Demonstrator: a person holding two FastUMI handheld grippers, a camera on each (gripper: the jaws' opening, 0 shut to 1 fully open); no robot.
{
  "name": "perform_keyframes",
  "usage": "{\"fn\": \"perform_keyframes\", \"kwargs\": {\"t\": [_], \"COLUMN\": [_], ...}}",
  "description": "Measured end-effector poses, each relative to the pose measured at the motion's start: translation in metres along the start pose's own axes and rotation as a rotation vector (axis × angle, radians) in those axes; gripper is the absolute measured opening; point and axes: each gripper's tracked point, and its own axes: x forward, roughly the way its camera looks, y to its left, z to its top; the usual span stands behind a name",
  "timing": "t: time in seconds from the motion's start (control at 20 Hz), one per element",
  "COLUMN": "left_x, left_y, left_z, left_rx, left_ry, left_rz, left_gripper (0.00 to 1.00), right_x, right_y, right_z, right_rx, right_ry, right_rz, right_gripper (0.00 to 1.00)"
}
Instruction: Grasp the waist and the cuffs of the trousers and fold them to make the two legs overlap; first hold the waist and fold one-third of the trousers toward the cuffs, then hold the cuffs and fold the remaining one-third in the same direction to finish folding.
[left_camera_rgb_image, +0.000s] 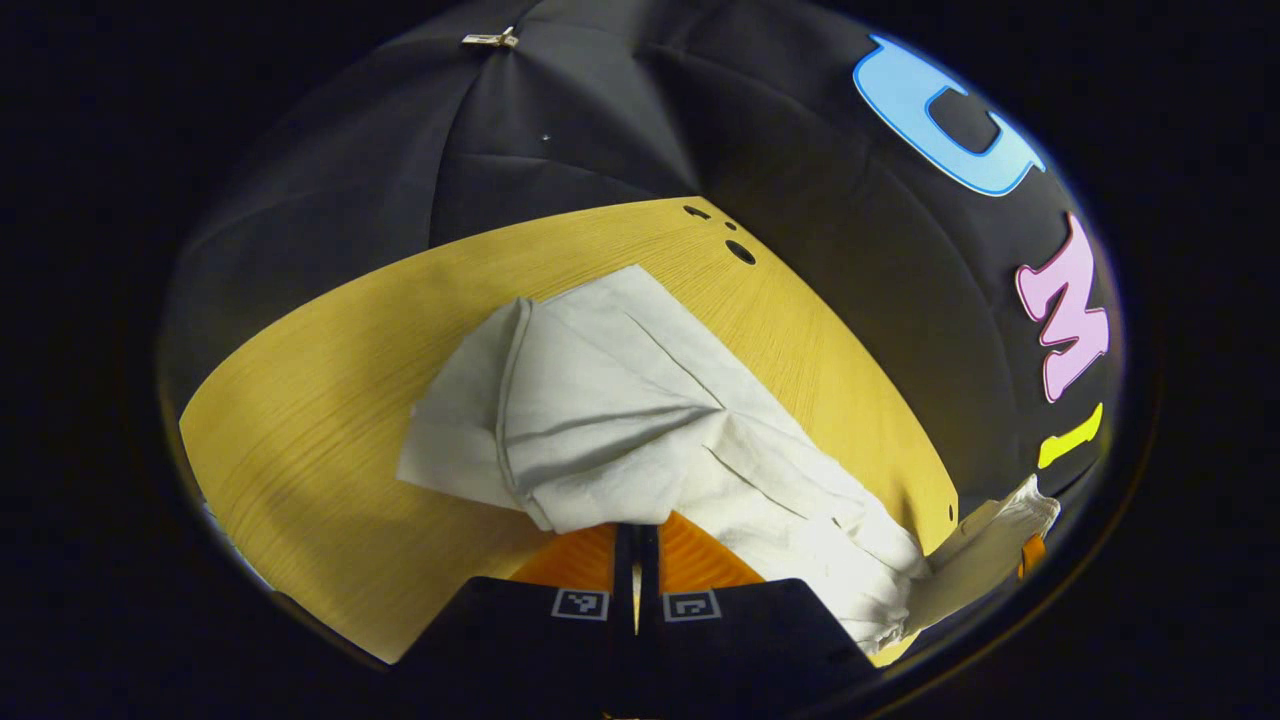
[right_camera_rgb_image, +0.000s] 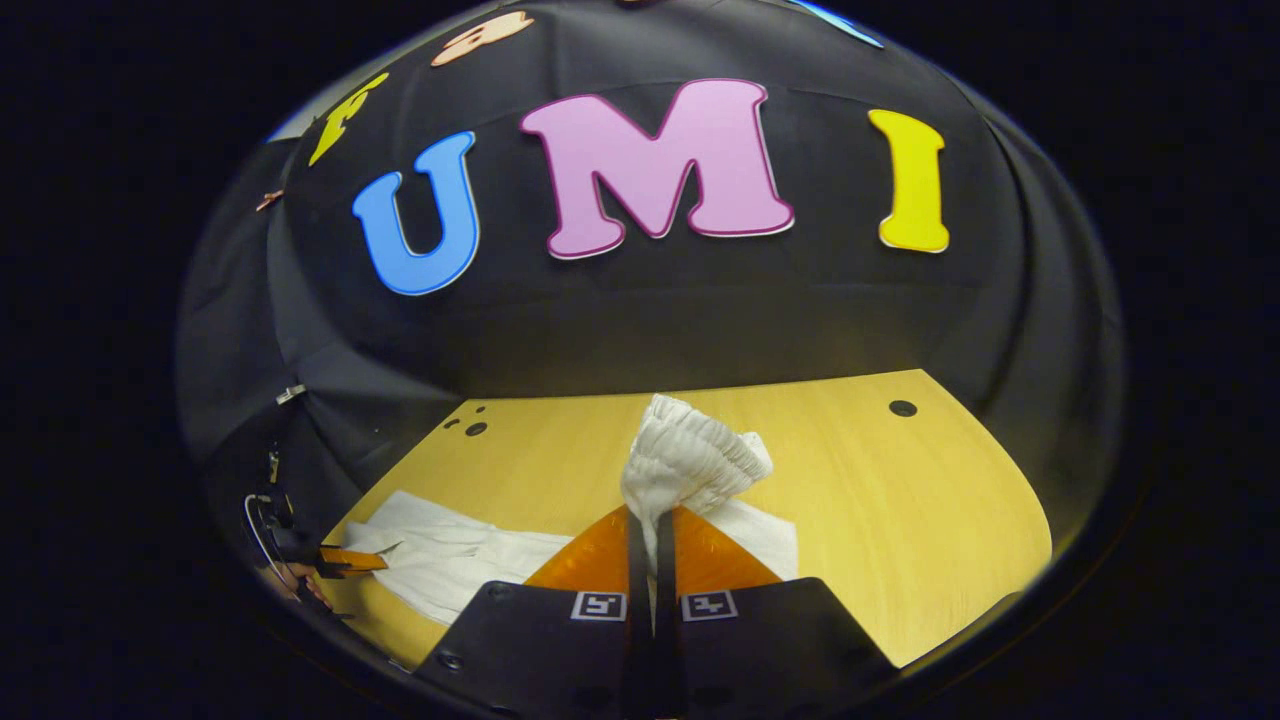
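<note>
My left gripper (left_camera_rgb_image: 637, 530) pinches the trousers (left_camera_rgb_image: 620, 420) mid-table; my right gripper (right_camera_rgb_image: 652, 545) clamps the gathered waist (right_camera_rgb_image: 690, 460), lifted. First fold apparently underway; next, carry the waist toward the cuffs.

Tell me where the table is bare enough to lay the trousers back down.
In the right gripper view, the wooden table is bare right of the bunched waist, out to the edge and the small hole. In the left gripper view, bare wood lies left of the white trousers. The trousers crowd the middle, between the right gripper and the left gripper.
</note>
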Motion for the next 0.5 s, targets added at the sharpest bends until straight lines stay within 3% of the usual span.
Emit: {"fn": "perform_keyframes", "kwargs": {"t": [0.2, 0.5], "left_x": [0.001, 0.002], "left_y": [0.000, -0.001], "left_z": [0.003, 0.006], "left_rx": [-0.009, -0.025], "left_ry": [0.004, 0.004], "left_rz": [-0.008, -0.022], "left_gripper": [0.06, 0.06], "right_x": [0.016, 0.035], "right_y": [0.049, 0.110], "right_z": [-0.031, -0.112], "right_rx": [-0.087, -0.231], "right_ry": [0.072, 0.258], "right_rz": [0.066, 0.172], "right_gripper": [0.05, 0.05]}}
